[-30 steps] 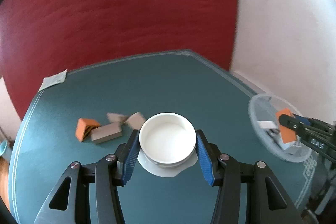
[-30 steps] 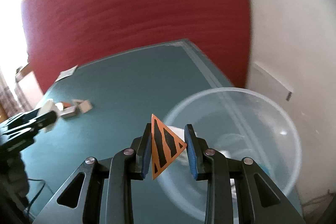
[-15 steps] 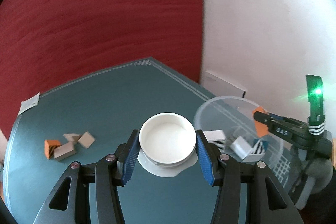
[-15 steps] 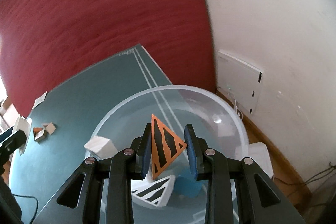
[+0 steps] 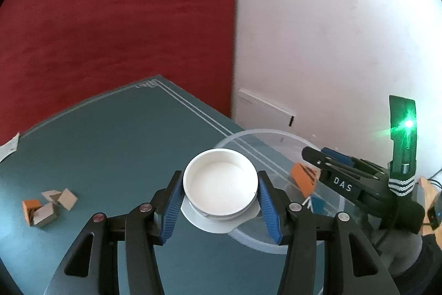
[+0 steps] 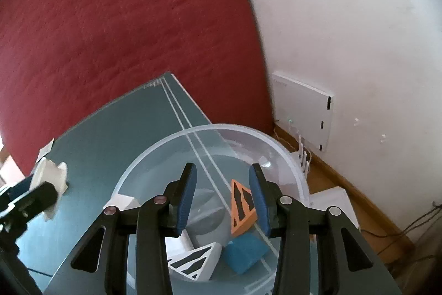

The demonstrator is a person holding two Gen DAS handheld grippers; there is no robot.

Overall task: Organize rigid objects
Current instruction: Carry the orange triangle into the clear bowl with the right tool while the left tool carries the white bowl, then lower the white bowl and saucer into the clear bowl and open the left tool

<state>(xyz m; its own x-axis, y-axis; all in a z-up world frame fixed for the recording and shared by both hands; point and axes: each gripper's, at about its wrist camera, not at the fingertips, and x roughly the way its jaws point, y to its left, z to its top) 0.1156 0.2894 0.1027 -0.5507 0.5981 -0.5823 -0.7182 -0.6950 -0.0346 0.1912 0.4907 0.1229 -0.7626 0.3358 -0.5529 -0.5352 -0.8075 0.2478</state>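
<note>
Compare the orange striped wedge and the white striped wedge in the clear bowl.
The orange wedge has an orange face with black stripes; the white wedge has a white face with black stripes. The orange wedge stands tilted, apex up, beside the opening right gripper's pad; the white wedge lies lower in the clear bowl, nearer the camera. The orange wedge sits above the blue block; the white wedge is beside it. Both are striped triangular wedges inside the bowl.
</note>
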